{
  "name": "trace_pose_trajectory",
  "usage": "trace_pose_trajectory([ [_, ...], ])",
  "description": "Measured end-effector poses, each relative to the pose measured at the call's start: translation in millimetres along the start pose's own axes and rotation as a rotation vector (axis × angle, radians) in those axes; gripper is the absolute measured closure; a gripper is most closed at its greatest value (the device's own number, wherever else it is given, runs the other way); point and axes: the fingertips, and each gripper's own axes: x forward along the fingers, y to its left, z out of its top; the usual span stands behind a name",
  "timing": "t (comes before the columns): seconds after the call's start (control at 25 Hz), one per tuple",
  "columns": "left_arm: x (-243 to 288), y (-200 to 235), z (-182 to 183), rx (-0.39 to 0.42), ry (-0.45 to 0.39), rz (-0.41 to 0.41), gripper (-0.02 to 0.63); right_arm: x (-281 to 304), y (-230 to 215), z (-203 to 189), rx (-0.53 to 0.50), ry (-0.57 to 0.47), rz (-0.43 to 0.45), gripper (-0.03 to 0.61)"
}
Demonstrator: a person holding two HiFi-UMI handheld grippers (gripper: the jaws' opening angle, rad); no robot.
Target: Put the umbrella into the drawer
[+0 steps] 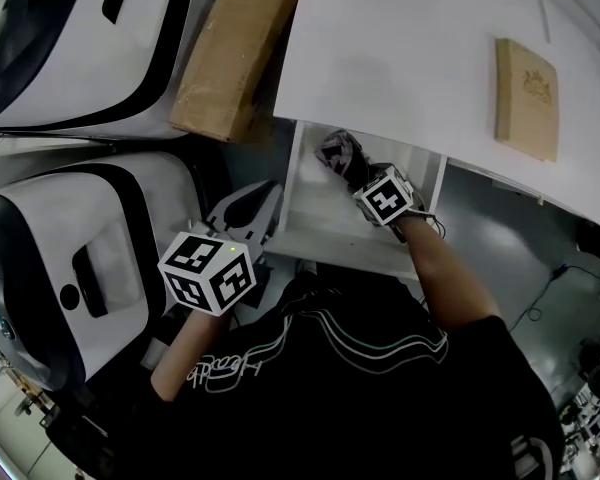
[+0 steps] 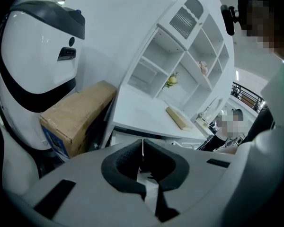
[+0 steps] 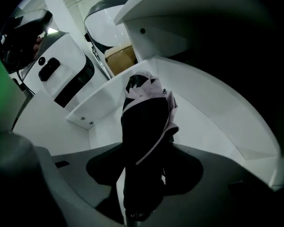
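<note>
Where the white desk (image 1: 400, 58) fills the upper right of the head view, its drawer (image 1: 320, 218) stands pulled out from under the front edge toward the person. Left of the desk sit two big white shells with black bands, one far (image 1: 90, 48) and one near (image 1: 70, 258), and a cardboard box (image 1: 235, 53) leans between the far shell and the desk's left edge. In the left gripper view a white shelf unit (image 2: 189, 56) rises at the back of the desk. A tan book (image 1: 528, 98) lies flat near the desk's right edge. The umbrella (image 1: 335, 148), folded, dark with pale trim, is inside the drawer at its back edge, just under the desk's front edge; whether it rests on the drawer floor cannot be told. The right gripper (image 1: 355, 168) reaches down into the drawer, and its own view shows the jaws clamped on the umbrella (image 3: 144, 126), which runs out from between them toward the drawer's back wall. The left gripper (image 1: 265, 200) hangs outside the drawer, just beside its left front corner, touching nothing; its fingers are pressed together with nothing between them.
</note>
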Motion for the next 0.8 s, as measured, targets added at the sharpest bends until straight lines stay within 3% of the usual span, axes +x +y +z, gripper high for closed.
trace_pose_trajectory([
  [0.16,0,0,-3,-0.007,0.006,-0.009,0.587,7,-6,-5,-0.033,0.05,-0.055,0.348],
  [0.6,-12,-10,-9,0.006,0.005,-0.032,0.588,-1,-6,-3,-0.003,0.021,-0.11,0.321],
  [0.8,-21,-20,-10,0.029,0.0,-0.067,0.586,-33,-7,6,-0.104,-0.045,-0.198,0.311],
])
